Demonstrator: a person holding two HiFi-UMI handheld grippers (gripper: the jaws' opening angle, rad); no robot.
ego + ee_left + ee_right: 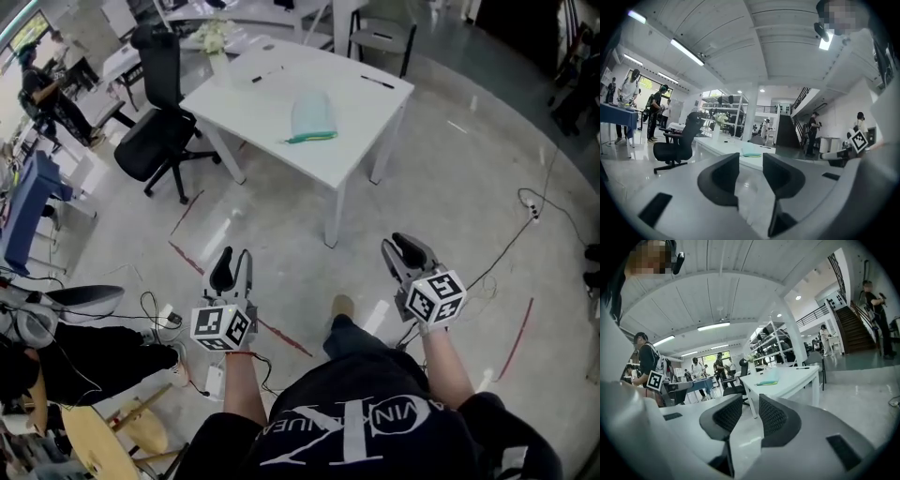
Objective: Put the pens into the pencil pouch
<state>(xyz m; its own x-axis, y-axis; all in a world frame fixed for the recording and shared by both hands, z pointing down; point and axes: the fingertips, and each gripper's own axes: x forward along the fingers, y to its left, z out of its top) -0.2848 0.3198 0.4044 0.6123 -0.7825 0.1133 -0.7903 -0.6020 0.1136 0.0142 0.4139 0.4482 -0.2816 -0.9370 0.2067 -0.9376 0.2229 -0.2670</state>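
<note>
Left tongs (234, 266), right tongs (407, 249): we hold both low and aimed at the table (361, 141), well apart from it; jaws parted, nothing between, likely ready for a first pick; pouch (310, 119) flat mid-table; pens (267, 73) loose beyond it, untouched.

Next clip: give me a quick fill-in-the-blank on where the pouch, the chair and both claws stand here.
The pouch lies on the ____ table.
The office chair beside that table is ____ in colour.
The left claw has ____ between its jaws.
The right claw is empty too, its jaws standing ____.
Missing words: white; black; nothing; apart.
</note>
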